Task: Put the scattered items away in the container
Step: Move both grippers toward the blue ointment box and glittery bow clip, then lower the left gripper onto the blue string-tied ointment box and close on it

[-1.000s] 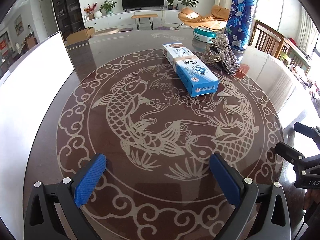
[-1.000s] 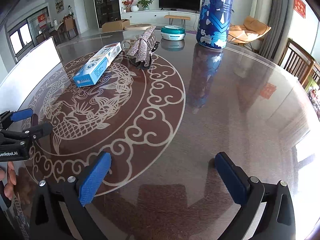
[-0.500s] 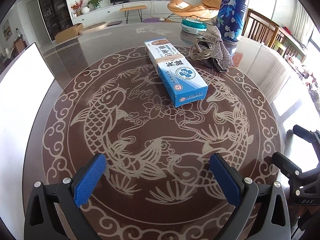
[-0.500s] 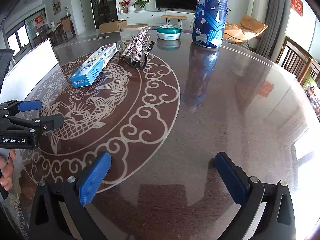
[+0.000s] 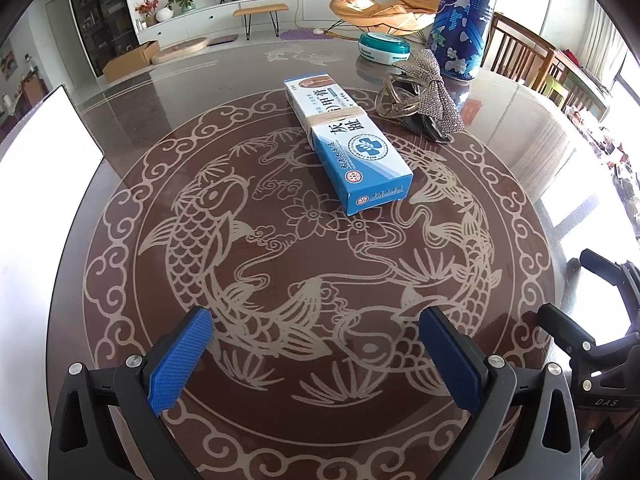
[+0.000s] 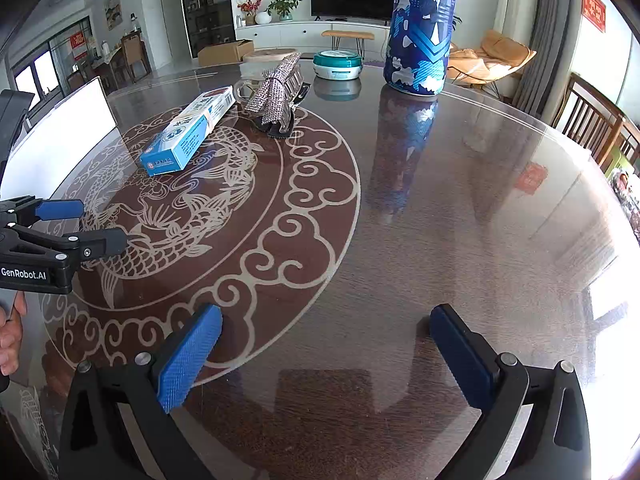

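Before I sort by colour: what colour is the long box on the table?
Blue and white box, tan band round its middle; clearest in the left wrist view.

black left gripper [image 5: 316, 356], blue ribbed pads [image 5: 178, 360], silver screws, "genrobot.ai" marking.

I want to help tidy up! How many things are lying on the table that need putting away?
2 close by: the blue and white box in the middle, and the sparkly hair clip just right of it. A teal round tin and tall blue canister stand farther back.
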### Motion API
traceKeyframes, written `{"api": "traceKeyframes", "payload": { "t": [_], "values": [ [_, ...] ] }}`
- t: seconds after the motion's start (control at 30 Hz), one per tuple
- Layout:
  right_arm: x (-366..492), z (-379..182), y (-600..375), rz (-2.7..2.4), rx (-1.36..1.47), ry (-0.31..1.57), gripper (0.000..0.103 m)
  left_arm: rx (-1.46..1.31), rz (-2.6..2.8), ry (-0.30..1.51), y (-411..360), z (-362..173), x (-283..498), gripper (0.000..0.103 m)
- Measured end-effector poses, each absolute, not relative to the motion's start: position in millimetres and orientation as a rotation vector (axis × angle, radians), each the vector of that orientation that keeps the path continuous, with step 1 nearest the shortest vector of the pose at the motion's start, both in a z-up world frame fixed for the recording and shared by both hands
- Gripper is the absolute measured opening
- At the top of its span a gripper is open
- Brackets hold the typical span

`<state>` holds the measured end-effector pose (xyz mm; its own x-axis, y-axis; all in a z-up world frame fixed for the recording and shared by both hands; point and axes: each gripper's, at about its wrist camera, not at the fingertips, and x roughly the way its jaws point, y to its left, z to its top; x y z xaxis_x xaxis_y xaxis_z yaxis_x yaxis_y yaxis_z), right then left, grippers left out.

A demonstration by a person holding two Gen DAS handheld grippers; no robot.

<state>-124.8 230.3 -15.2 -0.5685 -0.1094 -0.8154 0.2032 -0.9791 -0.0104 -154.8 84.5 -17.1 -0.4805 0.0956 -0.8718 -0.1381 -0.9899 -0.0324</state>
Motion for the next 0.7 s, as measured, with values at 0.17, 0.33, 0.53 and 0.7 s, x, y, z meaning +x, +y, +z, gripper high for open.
{"api": "traceKeyframes", "payload": {
  "t": [0.17, 0.33, 0.53, 0.7],
  "values": [
    [-124.8, -15.2, 230.3, -2.631, 1.357, 0.153, 0.103, -1.437, 2.628, -0.026, 73.8, 11.4, -175.4, 0.103],
    [-124.8, -15.2, 230.3, -2.631, 1.357, 0.153, 0.103, -1.488, 2.594, -0.021, 81.2, 10.6, -217.5, 0.103],
    [-124.9, -15.1, 230.3, -2.631, 1.357, 0.153, 0.103, -1.506, 2.585, 0.004, 105.7, -0.9, -255.5, 0.103],
    [-125.1, -15.2, 230.3, -2.631, 1.357, 0.153, 0.103, -1.573, 2.6, 0.046, 114.6, -23.1, -271.3, 0.103]
  ]
}}
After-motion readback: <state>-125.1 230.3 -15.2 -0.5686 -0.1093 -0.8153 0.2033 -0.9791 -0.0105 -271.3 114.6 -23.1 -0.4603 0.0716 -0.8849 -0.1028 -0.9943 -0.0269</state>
